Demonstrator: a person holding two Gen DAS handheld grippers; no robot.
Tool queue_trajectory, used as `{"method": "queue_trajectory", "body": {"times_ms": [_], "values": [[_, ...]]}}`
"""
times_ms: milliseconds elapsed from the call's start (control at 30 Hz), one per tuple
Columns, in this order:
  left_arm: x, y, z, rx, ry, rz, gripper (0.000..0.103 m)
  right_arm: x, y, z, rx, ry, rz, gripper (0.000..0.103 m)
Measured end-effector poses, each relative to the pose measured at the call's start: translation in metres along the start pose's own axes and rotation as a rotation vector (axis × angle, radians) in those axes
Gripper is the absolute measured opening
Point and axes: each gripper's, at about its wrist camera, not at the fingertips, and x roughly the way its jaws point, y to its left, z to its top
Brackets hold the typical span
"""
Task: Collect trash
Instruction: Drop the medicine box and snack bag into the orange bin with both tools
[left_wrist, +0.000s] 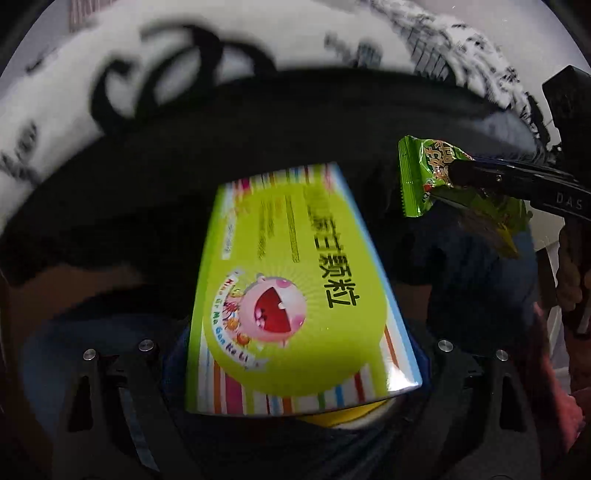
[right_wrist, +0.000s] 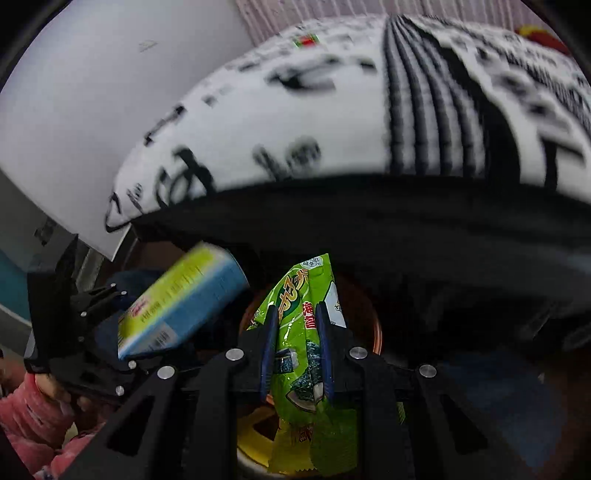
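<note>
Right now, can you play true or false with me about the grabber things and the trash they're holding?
1. The left gripper holds a lime-green box with a pink cartoon face. True.
2. The right gripper is empty. False: it is shut on a green snack wrapper.
3. The box is plain white. False: it is green with coloured stripes.
4. The cloth behind is white with black marks. True.
5. The wrapper is red. False: it is green.

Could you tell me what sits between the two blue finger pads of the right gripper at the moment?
A green snack wrapper is pinched between the right gripper's pads, as the right wrist view shows.
</note>
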Motion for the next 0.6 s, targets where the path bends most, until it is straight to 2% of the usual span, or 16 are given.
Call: {"method": "queue_trajectory", "body": {"times_ms": [200,333,400,433,500,600], "values": [[0.046,0.001,0.000,-0.034,0.077,-0.005,0.085,0.056,-0.019,-0.014,0.070,0.083,-0.019,0.021],[0.068,0.010,0.002,-0.069,0.123,0.002,0.085,0.074,-0.023,-0.014,0.090,0.108,-0.015,0.022],[0.078,0.014,0.002,-0.084,0.157,-0.004,0.086,0.080,-0.023,-0.015,0.094,0.113,-0.016,0.034],[0.082,0.017,0.001,-0.101,0.169,0.009,0.086,0.082,-0.023,-0.014,0.100,0.113,-0.014,0.037],[0.089,0.019,0.004,-0.112,0.190,0.024,0.086,0.084,-0.023,-0.012,0.103,0.107,-0.025,0.056],[0.093,0.022,0.001,-0.125,0.217,0.048,0.087,0.082,-0.023,-0.012,0.110,0.092,-0.041,0.067]]}}
